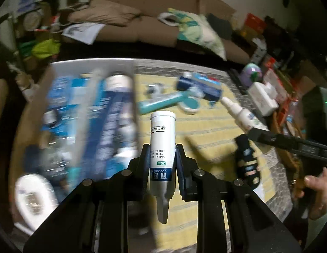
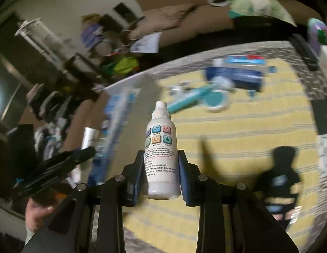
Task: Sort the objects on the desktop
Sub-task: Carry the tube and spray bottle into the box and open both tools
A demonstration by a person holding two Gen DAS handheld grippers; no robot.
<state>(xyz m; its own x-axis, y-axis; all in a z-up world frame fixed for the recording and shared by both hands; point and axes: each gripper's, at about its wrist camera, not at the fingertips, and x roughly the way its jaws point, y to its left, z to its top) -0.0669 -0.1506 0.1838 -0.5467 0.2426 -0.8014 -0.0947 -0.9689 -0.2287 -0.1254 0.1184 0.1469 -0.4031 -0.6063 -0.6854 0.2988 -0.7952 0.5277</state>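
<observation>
**Both jaws loaded, bin next**

With both grippers clamped, we carry: left gripper (image 1: 162, 164) grips the glucose ampoule (image 1: 162, 145), right gripper (image 2: 161, 175) the white dropper bottle (image 2: 160, 149), above the table (image 2: 247, 130). Next, we judge, release into the white bin (image 1: 89, 63).

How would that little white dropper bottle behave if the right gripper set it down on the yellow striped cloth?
The white dropper bottle looks like small plastic, so probably light and fairly stiff. Its round body would likely roll if laid flat. Tall and narrow, it could tip easily on the soft yellow striped cloth.
</observation>
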